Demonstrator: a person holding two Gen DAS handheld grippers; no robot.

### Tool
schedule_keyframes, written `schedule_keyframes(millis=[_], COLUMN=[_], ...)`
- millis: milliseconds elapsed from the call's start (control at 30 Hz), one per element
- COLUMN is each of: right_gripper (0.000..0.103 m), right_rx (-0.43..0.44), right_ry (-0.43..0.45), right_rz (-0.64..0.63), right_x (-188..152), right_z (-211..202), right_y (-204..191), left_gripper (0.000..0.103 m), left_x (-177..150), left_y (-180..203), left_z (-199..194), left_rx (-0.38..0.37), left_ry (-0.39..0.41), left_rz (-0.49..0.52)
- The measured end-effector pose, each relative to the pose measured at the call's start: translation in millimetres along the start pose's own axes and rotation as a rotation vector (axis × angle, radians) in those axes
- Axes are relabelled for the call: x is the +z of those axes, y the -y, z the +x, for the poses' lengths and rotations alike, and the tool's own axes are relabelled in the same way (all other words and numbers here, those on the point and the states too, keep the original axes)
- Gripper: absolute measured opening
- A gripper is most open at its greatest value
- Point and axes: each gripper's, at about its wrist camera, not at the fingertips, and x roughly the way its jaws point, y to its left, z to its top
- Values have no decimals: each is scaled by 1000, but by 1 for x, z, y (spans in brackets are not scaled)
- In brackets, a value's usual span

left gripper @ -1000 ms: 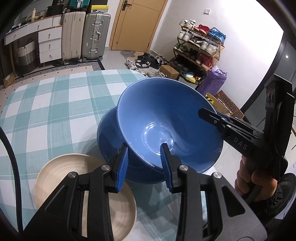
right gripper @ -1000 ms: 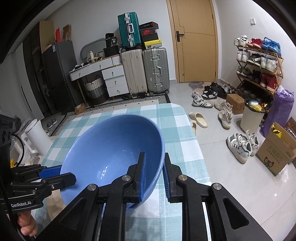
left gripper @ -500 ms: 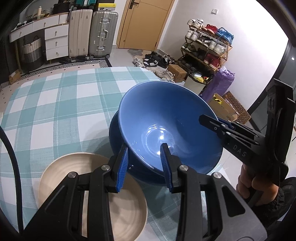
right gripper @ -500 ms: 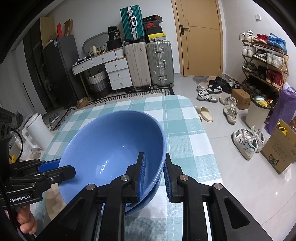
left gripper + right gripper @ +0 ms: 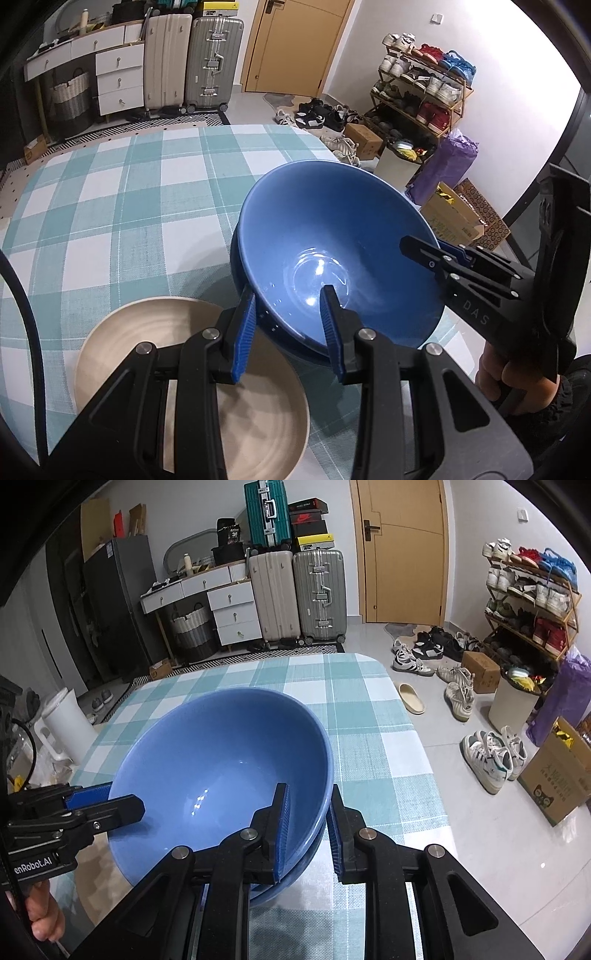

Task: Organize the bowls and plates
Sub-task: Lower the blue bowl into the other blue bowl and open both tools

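White walls [image 5: 472,524] and a pale glossy tile floor [image 5: 461,812] filled the room. A wooden door [image 5: 402,550] stood upper right of centre in the right wrist view. Left of it, two upright suitcases [image 5: 297,598], beige and silver, with a teal suitcase [image 5: 266,513] and shoe boxes [image 5: 308,524] stacked behind them. White drawer unit [image 5: 234,614] further left, woven basket [image 5: 190,629] under it, dark cabinet [image 5: 118,598] at the left. Shoe rack [image 5: 528,602] along the right wall, loose shoes [image 5: 495,755] on the floor, cardboard box [image 5: 557,775] at the right edge. Teal checked tablecloth [image 5: 369,716] covered the table.
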Motion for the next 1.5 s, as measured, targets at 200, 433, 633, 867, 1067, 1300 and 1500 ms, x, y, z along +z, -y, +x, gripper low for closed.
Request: schedule_keyframes(millis=[200,433,633,867,1067,1300,1500], right_gripper=[20,20,20,22,22,31,57], right_rx=[-33,-40,-40,-43,-44,-32,-18], right_ry=[-6,-4,-4,-8,-20,-33,-24], right_rz=[-36,-46,-52,-54,-61,-58,-34], right_x=[-5,-7,-8,-11,-17,-19,-16], right_z=[6,6,6,6,8,7,2], right_y=[-5,-8,-7,-8,-9,-8,-2], left_gripper=[30,30,30,30,30,34,58], left_x=[-2,-3,-5,-6,-10,-10,-6], left_y=[2,2,3,-1,-11,-17,-24], left_z=[5,8,8,9,19,23,21], left_rx=[24,35,40,59,31,32,50], left_ry=[0,0,4,-2,-41,-49,-35], left_rz=[14,33,46,47,7,-7,-25])
